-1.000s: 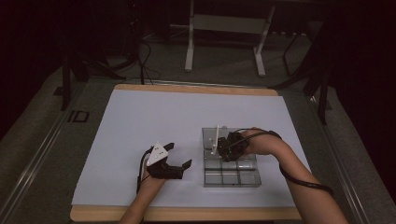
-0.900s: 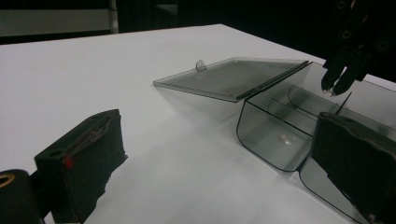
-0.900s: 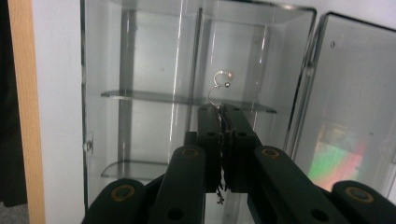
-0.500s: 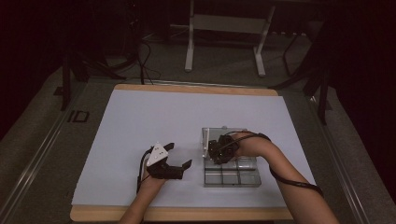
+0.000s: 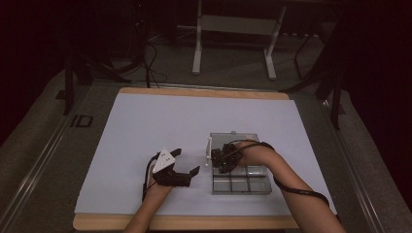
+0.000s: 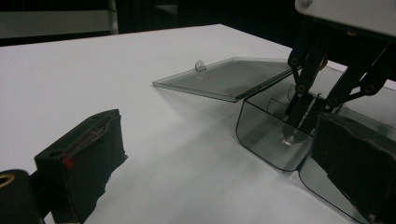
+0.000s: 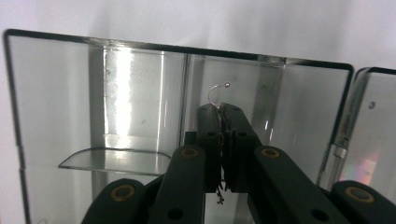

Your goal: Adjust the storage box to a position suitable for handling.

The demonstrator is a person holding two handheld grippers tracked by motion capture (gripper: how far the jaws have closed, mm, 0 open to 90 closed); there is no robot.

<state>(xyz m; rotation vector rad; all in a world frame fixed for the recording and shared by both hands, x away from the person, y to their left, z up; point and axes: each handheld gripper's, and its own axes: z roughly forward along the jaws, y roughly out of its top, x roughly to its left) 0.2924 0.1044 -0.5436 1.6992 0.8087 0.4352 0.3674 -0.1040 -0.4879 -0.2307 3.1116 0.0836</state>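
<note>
Your right gripper (image 7: 223,108) is closed tight on a small metal hook (image 7: 217,91); the curved end w/ a tiny ball sticks out just past the jaw tips. The hook's long axis runs along the jaws, so it points the same way as the tool, down into the clear compartment box (image 5: 261,186). In the high view this gripper (image 5: 219,160) is at the box's left side, over a middle compartment, lid (image 6: 224,77) lying open behind. In the left gripper view the tips are low inside the cell, near its floor. I think the next move is release: the hook is already inside the walls, so opening should be enough. Your left gripper (image 5: 187,165) stands wide open, holding nothing, on the white sheet (image 5: 145,126) just left of the box, but the right one is the nearer.
</note>
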